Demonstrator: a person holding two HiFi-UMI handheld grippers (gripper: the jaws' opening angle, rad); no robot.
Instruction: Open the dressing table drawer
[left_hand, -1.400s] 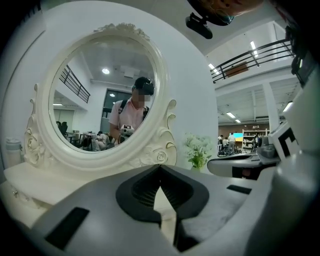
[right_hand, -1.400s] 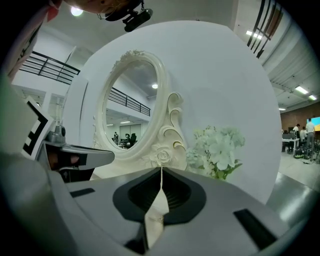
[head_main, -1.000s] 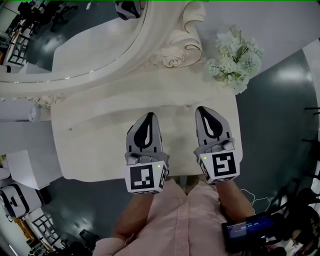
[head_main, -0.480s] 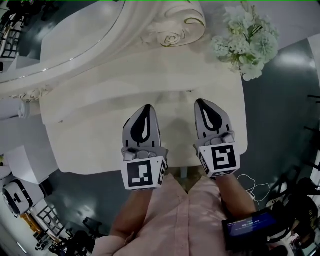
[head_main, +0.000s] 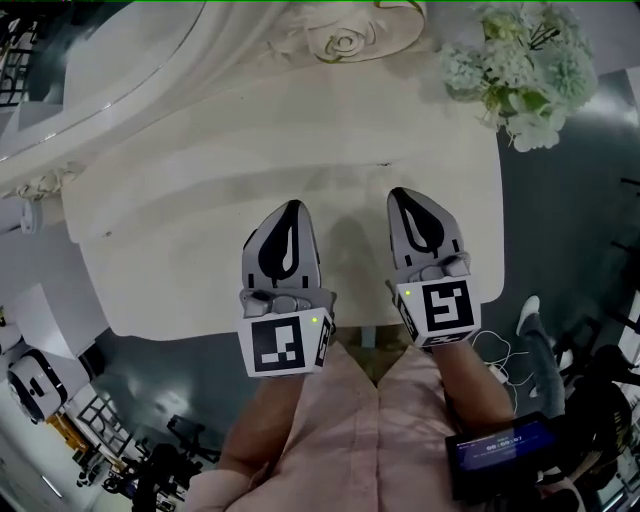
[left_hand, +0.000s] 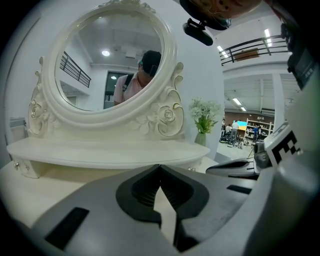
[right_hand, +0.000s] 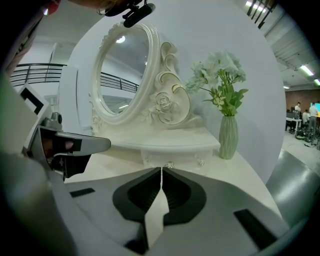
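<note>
Locate the drawer (right_hand: 172, 159) straight ahead of the right gripper (right_hand: 161, 170) jaws, just beyond their tips in the right gripper view. It sits under the raised shelf (right_hand: 165, 141) at the back of the dressing table (head_main: 200, 250). Its front carries two small knobs: one knob (right_hand: 170, 164) is in line with the jaw tips, and the second knob (right_hand: 200, 162) is slightly to their right. The drawer front looks closed, and neither gripper touches it.

Check the right gripper: its jaws are clenched tip to tip, with nothing between them. It hovers over the bare tabletop, apart from the drawer.

Check the left gripper (left_hand: 160, 167): its jaws are likewise pressed together and empty. Ahead of them lies the long shelf edge, with the oval mirror (left_hand: 110, 65) above it. The right gripper lies just beside it, to the right of its jaws.

Note the vase of flowers (right_hand: 228, 137) standing ahead and to the right of the right jaws, beside the shelf end.
</note>
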